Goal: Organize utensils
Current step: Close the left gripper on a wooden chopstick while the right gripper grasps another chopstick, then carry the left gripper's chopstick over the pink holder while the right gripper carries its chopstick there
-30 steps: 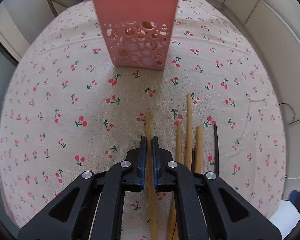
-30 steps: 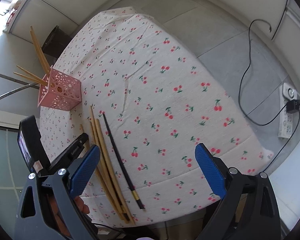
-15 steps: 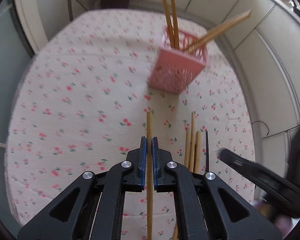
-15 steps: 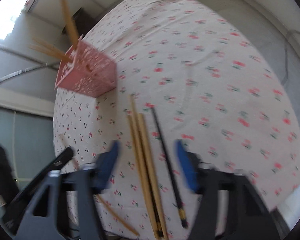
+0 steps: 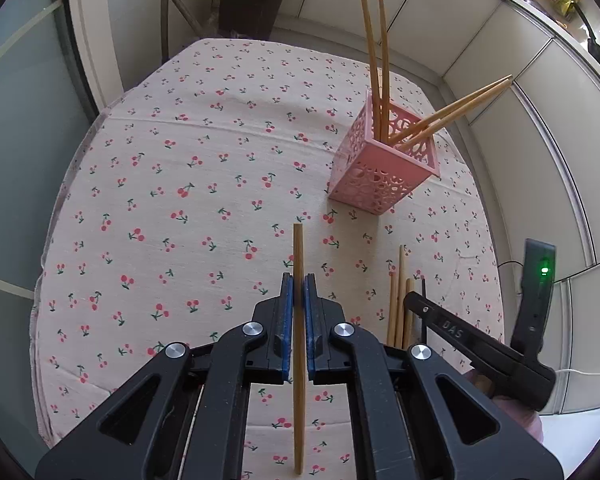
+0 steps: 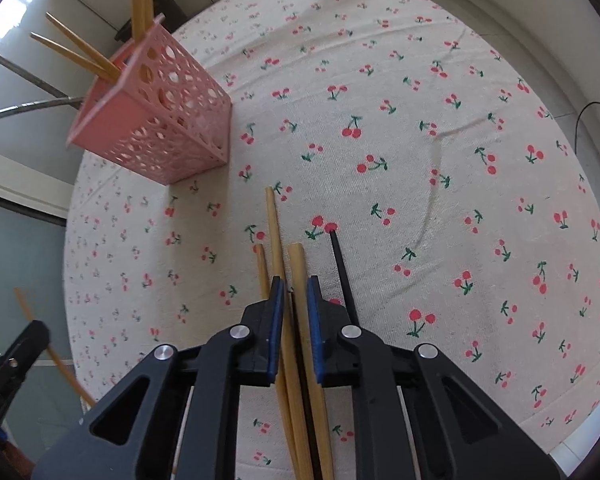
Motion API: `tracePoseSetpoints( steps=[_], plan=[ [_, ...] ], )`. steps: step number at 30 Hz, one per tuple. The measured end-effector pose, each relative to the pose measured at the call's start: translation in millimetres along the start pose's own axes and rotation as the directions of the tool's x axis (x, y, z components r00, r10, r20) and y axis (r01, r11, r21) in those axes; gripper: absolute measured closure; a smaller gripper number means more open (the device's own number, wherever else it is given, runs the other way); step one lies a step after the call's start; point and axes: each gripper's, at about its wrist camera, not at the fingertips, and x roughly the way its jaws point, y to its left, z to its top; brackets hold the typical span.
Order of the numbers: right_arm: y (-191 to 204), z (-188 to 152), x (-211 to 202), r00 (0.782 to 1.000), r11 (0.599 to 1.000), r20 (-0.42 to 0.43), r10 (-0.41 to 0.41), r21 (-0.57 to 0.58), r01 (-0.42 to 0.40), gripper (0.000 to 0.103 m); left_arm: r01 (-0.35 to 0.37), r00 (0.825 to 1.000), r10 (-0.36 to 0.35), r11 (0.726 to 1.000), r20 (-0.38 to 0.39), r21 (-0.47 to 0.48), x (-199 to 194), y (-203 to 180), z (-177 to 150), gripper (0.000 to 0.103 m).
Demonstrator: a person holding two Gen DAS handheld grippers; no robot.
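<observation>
My left gripper (image 5: 299, 284) is shut on a wooden chopstick (image 5: 298, 256) and holds it above the cherry-print tablecloth (image 5: 180, 200). The pink perforated basket (image 5: 384, 174) stands ahead to the right with several wooden chopsticks (image 5: 376, 64) leaning in it. My right gripper (image 6: 293, 286) is low over the loose wooden chopsticks (image 6: 296, 264) on the cloth, its jaws nearly closed around them; whether they grip is unclear. A black chopstick (image 6: 340, 264) lies just right of it. The basket (image 6: 160, 120) stands ahead to the left in the right wrist view.
The right gripper's body (image 5: 480, 352) shows at the lower right in the left wrist view, over the loose chopsticks (image 5: 400, 300). A dark bin (image 5: 252, 4) stands on the floor beyond the table. A cable (image 6: 592, 112) runs on the floor to the right.
My left gripper has lifted the chopstick off the cloth and risen. My right gripper has come down over the loose chopsticks and narrowed its jaws from wide open.
</observation>
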Motion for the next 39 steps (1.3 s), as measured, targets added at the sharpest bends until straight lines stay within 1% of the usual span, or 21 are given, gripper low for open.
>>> tracePoseSetpoints(
  steps=[7,14,19,23,26,30,35,39],
  plan=[
    [5.9,0.9,4.4,0.999,0.999,0.025,-0.032,-0.036,0.033,0.094,-0.009,1.000,0.009,1.000,0.001,-0.006,0.8,3.4,0.0,0.098],
    [10.6,1.1,2.0,0.998,0.999,0.057,-0.025,-0.043,0.027,0.095,-0.021,0.999,0.020,1.000,0.027,0.017,-3.2,-2.7,-2.3,0.098],
    [12.8,-4.2,-33.1,0.991,0.998,0.133,0.020,-0.058,-0.012,0.095,-0.029,0.997,0.026,0.999,0.072,0.040,-16.3,-8.0,-3.9,0.098],
    [19.3,-12.5,-72.1,0.975,0.995,0.210,0.067,-0.091,-0.049,0.095,-0.028,0.994,0.022,0.998,0.108,0.048,-29.3,-9.5,-5.3,0.098],
    [22.2,-22.3,-103.8,0.958,0.990,0.265,0.113,-0.114,-0.085,0.095,-0.026,0.989,0.018,0.998,0.144,0.055,-42.5,-10.4,-6.4,0.098],
    [25.5,-35.5,-146.3,0.927,0.980,0.336,0.167,-0.155,-0.121,0.095,-0.015,0.981,0.002,0.998,0.193,0.066,-63.4,-10.2,-8.1,0.098],
    [21.0,-44.4,-181.0,0.895,0.974,0.397,0.205,-0.175,-0.145,0.095,-0.003,0.970,-0.014,0.997,0.242,0.071,-84.9,-9.6,-13.0,0.098],
    [13.1,-44.9,-199.4,0.873,0.970,0.428,0.235,-0.156,-0.184,0.095,0.002,0.961,-0.020,0.998,0.276,0.066,-95.7,-11.7,-13.4,0.098]
  ],
)
